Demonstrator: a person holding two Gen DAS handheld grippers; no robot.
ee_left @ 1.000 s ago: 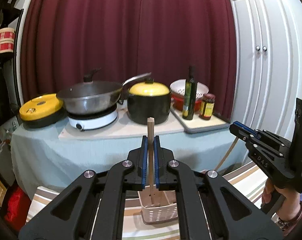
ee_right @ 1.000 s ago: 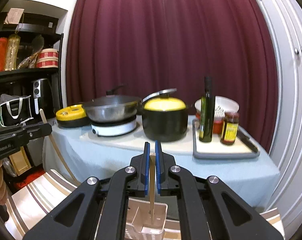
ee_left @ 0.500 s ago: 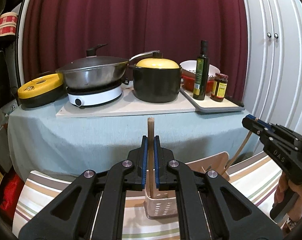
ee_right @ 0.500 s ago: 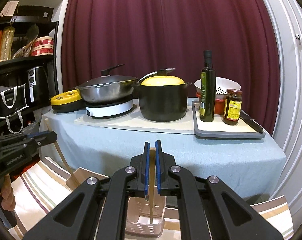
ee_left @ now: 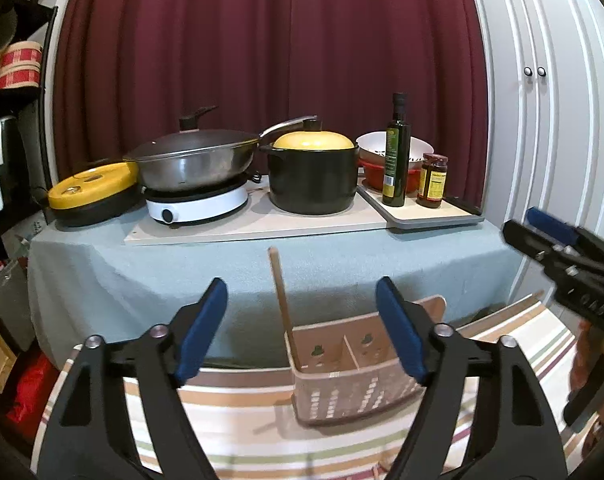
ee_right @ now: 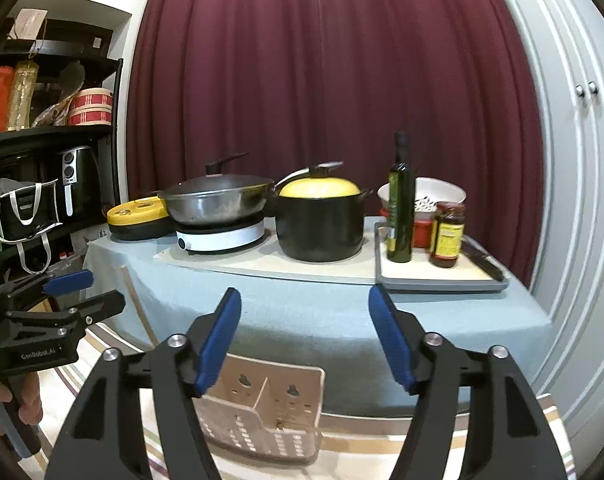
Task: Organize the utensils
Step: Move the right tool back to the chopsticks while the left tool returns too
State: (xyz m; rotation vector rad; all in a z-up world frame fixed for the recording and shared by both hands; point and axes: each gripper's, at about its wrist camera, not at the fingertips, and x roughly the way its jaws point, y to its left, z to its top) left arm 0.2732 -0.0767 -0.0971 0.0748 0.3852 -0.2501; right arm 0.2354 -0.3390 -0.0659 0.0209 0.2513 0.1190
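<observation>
Jaws of my left gripper [ee_left: 302,326] stand wide apart, gripping nothing. Between them, just ahead, sits one pinkish caddy [ee_left: 341,376] with two compartments, resting on a striped cloth [ee_left: 230,420]. One wooden stick [ee_left: 282,300] stands in the caddy's left compartment, leaning left against its wall, its top rising above my blue pads [ee_left: 200,328]. It touches neither pad.

My right gripper [ee_right: 303,338] also has its jaws spread wide and bare. Below and between them I see the same caddy [ee_right: 262,416], its two compartments divided by one wall; I cannot tell what lies inside from here. A second thin wooden stick [ee_right: 136,304] shows left of my right jaws, just past my left gripper's tip; whether it is the same stick I cannot tell.

Beyond both pairs of jaws, a tabletop [ee_left: 262,264] under a pale cloth carries one wok [ee_left: 194,160] on one white hob [ee_left: 198,204], one black pot [ee_left: 313,176] with a yellow lid, one flat yellow-topped appliance [ee_left: 90,190], one dark bottle [ee_left: 395,152], one jar [ee_left: 433,180] and one white colander [ee_left: 421,150]. Right of my left jaws, my right gripper shows as a blurred black shape with one blue pad visible.
</observation>
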